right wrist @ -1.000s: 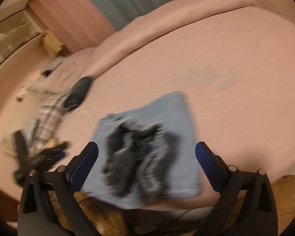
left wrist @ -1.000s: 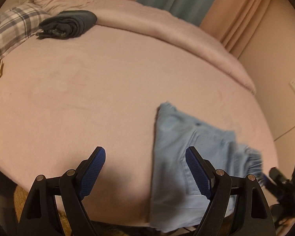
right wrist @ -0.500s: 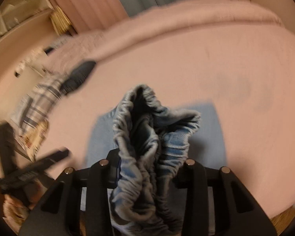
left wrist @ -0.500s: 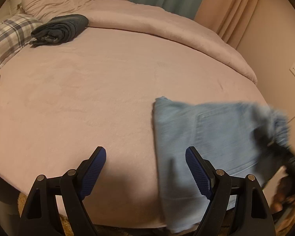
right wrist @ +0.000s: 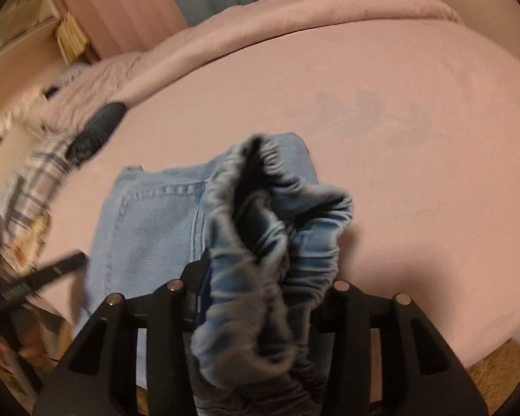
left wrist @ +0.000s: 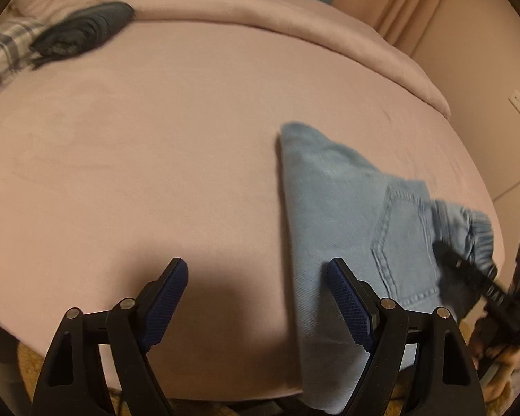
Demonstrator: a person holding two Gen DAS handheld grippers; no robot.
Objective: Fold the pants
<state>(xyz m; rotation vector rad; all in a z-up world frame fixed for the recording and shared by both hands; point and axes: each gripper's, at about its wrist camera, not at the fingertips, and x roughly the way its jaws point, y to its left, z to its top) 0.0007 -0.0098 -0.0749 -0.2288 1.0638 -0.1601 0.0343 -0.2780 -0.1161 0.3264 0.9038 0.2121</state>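
Light blue denim pants (left wrist: 332,208) lie on the pink bed (left wrist: 156,138) near its front right edge, one end hanging over the edge. My left gripper (left wrist: 256,298) is open and empty, just above the bed, with its right finger over the pants' left part. My right gripper (right wrist: 256,312) is shut on the pants' bunched elastic waistband (right wrist: 270,242) and holds it lifted above the rest of the pants (right wrist: 149,228). In the left wrist view the right gripper (left wrist: 468,270) shows at the far right, gripping the waistband (left wrist: 468,228).
A folded dark garment (left wrist: 83,31) lies at the bed's far left, next to a plaid pillow (left wrist: 3,55). A rolled pink duvet (left wrist: 294,24) runs along the far edge. Curtains (right wrist: 176,0) and a wall stand behind. Tan carpet (right wrist: 495,374) shows below the bed's front.
My right gripper closed on the waistband and lifted it, pulling it to the right. The pants have stretched out across the bed. My left gripper stayed open and moved closer to the bed.
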